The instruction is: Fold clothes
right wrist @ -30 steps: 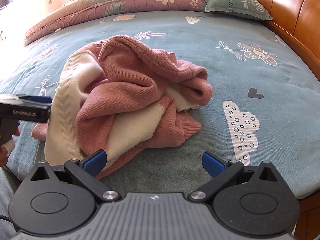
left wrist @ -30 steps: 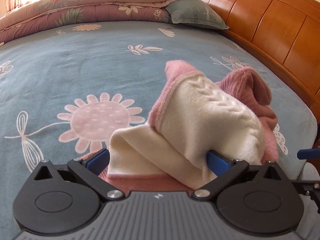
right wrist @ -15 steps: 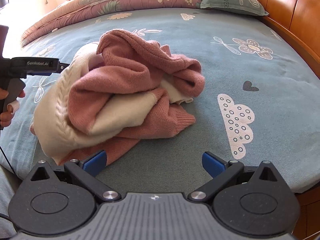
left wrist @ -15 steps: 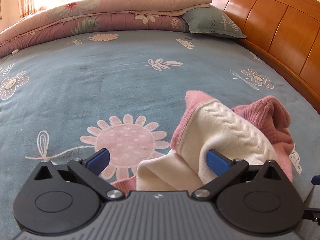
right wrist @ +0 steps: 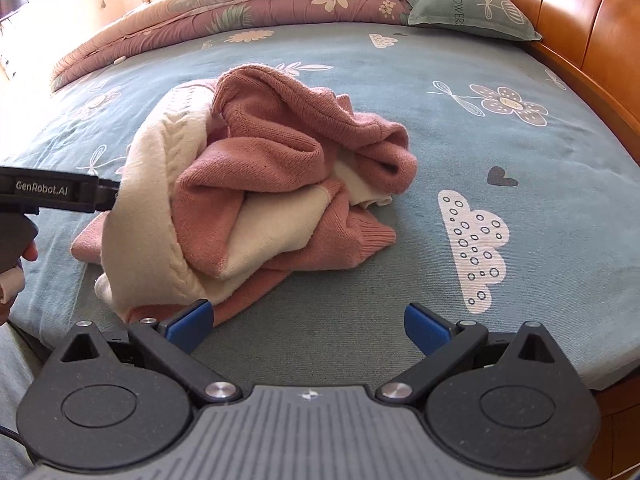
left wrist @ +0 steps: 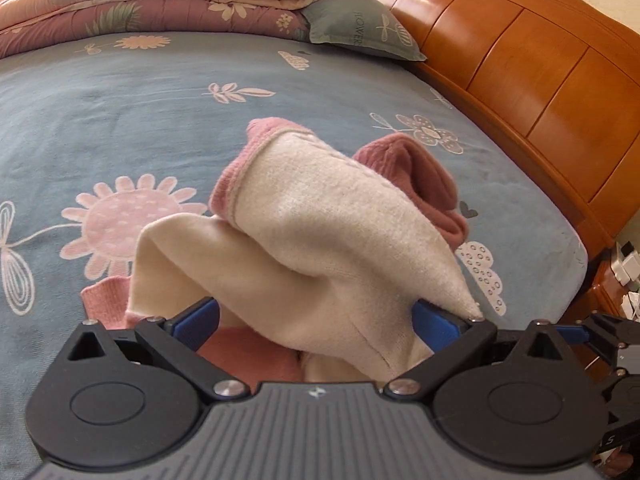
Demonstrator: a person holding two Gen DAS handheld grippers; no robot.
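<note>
Sweater (left wrist: 340, 240) fills the left wrist view, a pink and cream heap on the blue flowered bed (left wrist: 120, 120). Cream folds bulge between the wide-spread jaws of the left gripper (left wrist: 316, 320), which are not pinched on them. A pillow (left wrist: 360, 28) sits at 12 o'clock, the wooden headboard (left wrist: 540, 60) at 2 o'clock.

Right wrist view: the sweater (right wrist: 260, 184) lies at 11 o'clock of the right gripper (right wrist: 306, 326), jaws open over bare sheet. The left gripper (right wrist: 52, 192) touches its cream edge at 9 o'clock.
</note>
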